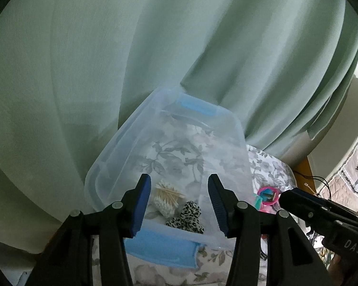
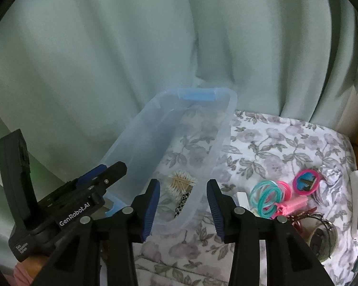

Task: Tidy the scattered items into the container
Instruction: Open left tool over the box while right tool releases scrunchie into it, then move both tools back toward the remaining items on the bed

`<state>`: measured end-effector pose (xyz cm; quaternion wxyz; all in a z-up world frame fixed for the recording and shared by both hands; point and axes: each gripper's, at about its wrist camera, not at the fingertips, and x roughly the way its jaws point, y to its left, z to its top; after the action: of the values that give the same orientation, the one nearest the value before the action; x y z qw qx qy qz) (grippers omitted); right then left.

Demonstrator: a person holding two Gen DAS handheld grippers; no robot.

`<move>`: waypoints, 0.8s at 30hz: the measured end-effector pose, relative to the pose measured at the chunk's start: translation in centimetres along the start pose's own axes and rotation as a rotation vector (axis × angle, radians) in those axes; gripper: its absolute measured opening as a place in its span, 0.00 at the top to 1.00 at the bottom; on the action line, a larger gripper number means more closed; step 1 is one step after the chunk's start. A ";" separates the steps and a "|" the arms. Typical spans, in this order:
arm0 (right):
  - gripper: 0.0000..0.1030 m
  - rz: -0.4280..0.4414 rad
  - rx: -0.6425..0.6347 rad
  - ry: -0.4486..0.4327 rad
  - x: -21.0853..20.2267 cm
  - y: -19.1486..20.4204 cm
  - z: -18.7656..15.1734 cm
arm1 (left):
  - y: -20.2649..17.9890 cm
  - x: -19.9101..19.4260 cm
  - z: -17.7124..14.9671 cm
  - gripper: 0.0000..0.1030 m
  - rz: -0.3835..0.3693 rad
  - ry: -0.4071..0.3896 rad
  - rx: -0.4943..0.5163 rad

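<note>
A clear plastic container [image 1: 121,143] with blue handles sits on a floral bedcover [image 2: 286,143]. In its near end lie a bundle of cotton swabs [image 1: 165,197] and a leopard-print hair tie [image 1: 187,217]. My left gripper [image 1: 179,190] hovers open above them, with nothing between its pads. My right gripper [image 2: 183,190] is open and empty over the container's [image 2: 136,133] near right wall, with the swabs [image 2: 180,182] beyond it. To its right lie teal hair rings [image 2: 266,196], pink rings [image 2: 284,188], a pink clip [image 2: 291,205] and a pink round disc [image 2: 306,181].
A pale green curtain [image 1: 155,47] hangs right behind the container. Crumpled foil [image 2: 331,178] and a dark round item [image 2: 322,236] lie at the bedcover's right side. The left gripper [image 2: 107,169] shows at the lower left of the right wrist view, close beside the right one.
</note>
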<state>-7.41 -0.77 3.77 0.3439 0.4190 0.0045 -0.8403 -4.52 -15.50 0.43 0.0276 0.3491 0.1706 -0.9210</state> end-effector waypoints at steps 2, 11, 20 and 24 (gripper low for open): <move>0.57 -0.003 0.007 -0.019 -1.0 -0.3 -0.3 | -0.7 -0.6 -0.1 0.51 -0.004 -0.007 0.011; 0.55 -0.030 0.101 -0.114 -6.4 -3.6 -2.4 | -5.4 -3.6 -0.7 0.51 -0.027 -0.046 0.096; 0.55 -0.065 0.187 -0.202 -11.3 -8.4 -5.0 | -11.0 -3.3 -1.6 0.51 -0.057 0.000 0.188; 0.55 -0.096 0.230 -0.212 -12.4 -10.8 -6.3 | -13.6 -2.1 -2.3 0.51 -0.067 0.040 0.244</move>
<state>-4.20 16.45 5.44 0.2518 0.3638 -0.1079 -0.8903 -3.74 -2.09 4.21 -0.0490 0.3623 0.0695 -0.9282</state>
